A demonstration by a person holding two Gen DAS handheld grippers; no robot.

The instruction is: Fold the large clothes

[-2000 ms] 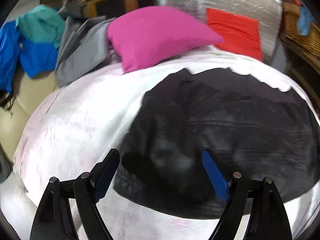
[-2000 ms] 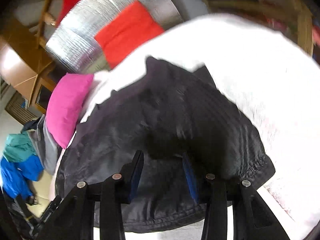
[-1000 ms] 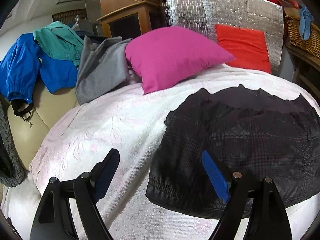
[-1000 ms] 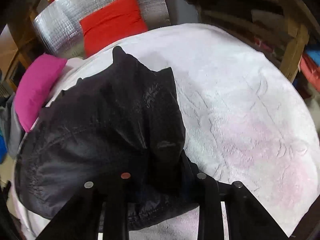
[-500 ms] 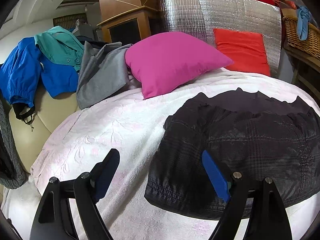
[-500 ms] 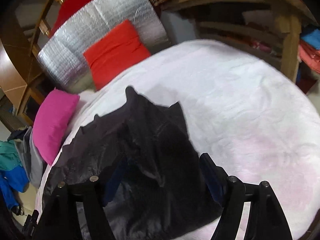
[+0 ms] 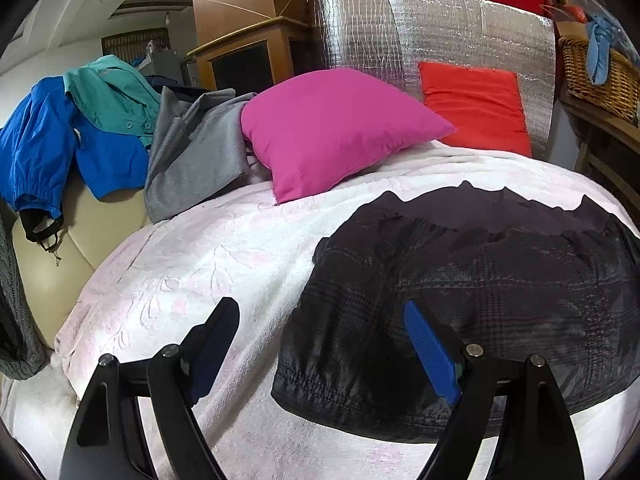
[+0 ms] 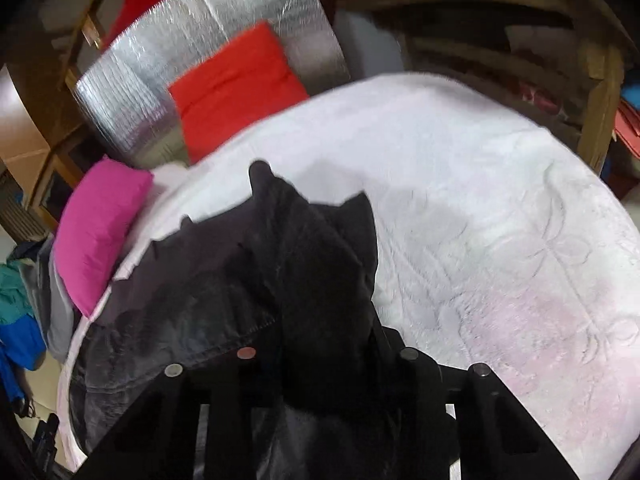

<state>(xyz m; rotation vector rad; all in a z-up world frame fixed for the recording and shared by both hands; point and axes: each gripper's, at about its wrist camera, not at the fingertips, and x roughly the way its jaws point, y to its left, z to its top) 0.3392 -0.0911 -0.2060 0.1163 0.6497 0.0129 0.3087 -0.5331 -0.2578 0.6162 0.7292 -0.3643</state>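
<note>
Right gripper (image 8: 320, 364): clamped on a raised bunch of the black jacket (image 8: 248, 292); its fingers are buried in the fabric, with only the black arms and pivot screws showing.
Left gripper (image 7: 320, 348): jaws wide apart, holding nothing, poised above the jacket's near left corner; the left blue pad (image 7: 212, 344) is over the bedspread, the right one over dark cloth.
Jacket look: dark, faintly checked shell with a stitched, gathered hem nearest the left gripper; its far edge is jagged, with small peaks. In the right wrist view the pinched part stands up as a ridge ahead of the gripper, while the rest lies flat to its left.
Jacket place: on the white bedspread (image 7: 208, 264), ahead and right of the left gripper and directly in front of the right one.
Edges and room: open bedspread stretches left of the left gripper and right of the right gripper. Beyond the jacket sit a pink cushion (image 7: 336, 128) and a red cushion (image 7: 476, 108) against a silver foil panel (image 7: 432, 36). Far left, blue, teal and grey clothes (image 7: 112, 128) hang over a cream sofa back.
Change: half a second ago the right gripper was open around the fold; now it has closed on it. The left gripper has scarcely moved.
</note>
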